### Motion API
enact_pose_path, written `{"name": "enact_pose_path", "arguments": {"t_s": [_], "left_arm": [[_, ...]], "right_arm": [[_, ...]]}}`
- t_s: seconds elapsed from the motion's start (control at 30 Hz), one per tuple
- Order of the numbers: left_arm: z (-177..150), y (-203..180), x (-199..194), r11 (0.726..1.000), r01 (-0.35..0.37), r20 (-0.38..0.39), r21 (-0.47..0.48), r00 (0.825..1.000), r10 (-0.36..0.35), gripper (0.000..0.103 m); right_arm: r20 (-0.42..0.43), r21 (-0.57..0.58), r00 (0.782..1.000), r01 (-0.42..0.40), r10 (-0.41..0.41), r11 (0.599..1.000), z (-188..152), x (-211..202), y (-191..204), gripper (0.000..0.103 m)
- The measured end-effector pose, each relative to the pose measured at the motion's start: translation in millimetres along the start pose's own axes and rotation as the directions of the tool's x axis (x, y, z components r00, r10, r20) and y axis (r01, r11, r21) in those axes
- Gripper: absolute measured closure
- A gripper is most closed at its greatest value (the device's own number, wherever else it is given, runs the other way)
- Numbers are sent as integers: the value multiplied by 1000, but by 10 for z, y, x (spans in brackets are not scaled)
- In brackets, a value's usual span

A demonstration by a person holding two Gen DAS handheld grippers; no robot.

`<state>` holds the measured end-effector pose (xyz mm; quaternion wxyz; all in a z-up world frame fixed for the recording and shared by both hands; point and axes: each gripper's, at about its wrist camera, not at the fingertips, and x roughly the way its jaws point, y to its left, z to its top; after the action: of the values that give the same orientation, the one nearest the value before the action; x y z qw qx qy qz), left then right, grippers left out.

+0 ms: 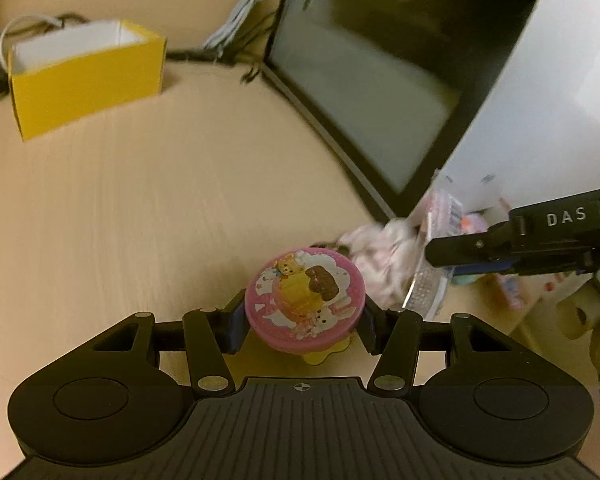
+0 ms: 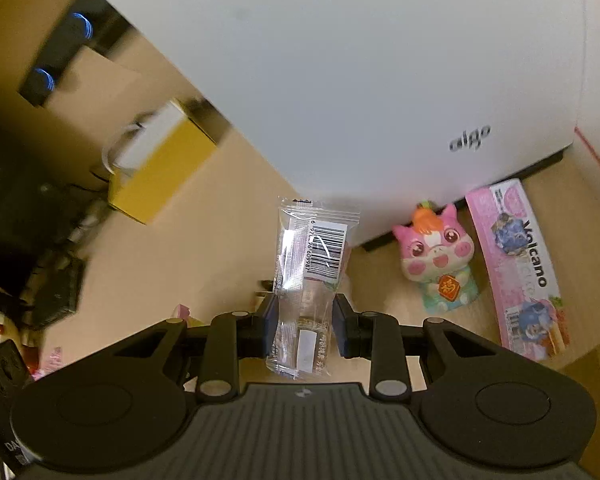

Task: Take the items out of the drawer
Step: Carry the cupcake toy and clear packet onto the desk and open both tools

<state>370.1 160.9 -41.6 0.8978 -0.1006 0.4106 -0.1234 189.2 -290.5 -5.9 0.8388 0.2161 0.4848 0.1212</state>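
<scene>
Left hand-held gripper [image 1: 305, 322] clamped on pink round tin [image 1: 305, 295] above worktop [image 1: 140, 208]; right hand-held gripper [image 2: 305, 322] clamped on clear packet [image 2: 306, 280]. Nearby: yellow box [image 1: 86, 80], white case [image 2: 360, 80], cat figurine [image 2: 440, 260], pink Volcano box [image 2: 520, 264].

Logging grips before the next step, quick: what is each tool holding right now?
Left tool: closed on the pink round tin, held by its sides.
Right tool: closed on the clear plastic packet with a barcode.

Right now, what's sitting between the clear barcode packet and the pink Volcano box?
In the right wrist view, a pink cat figurine stands on the desk between the clear packet, clamped in the right gripper, and the Volcano box.
</scene>
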Motion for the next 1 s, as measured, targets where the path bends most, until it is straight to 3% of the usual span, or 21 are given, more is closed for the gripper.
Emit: {"name": "enact_pose_path", "arguments": {"t_s": [0.33,0.47,0.6,0.83,1.0], "left_arm": [[-10,5,153,997,-62,34,38,998,61,46],[5,19,55,999,-50,73,18,996,49,46],[25,-13,-78,998,-49,111,40,993,44,47],[-6,-10,-287,997,-59,125,48,991,53,47],[-209,-73,-543,997,-52,132,63,990,43,47]], "right_arm": [[-33,-114,999,24,-28,993,35,196,-29,73],[-19,-156,999,31,-35,987,48,144,34,67],[46,-213,998,44,-35,976,30,-54,118,51],[98,-276,994,73,-48,958,-83,-419,152,46],[113,-316,989,129,-97,940,-355,-693,-21,36]]}}
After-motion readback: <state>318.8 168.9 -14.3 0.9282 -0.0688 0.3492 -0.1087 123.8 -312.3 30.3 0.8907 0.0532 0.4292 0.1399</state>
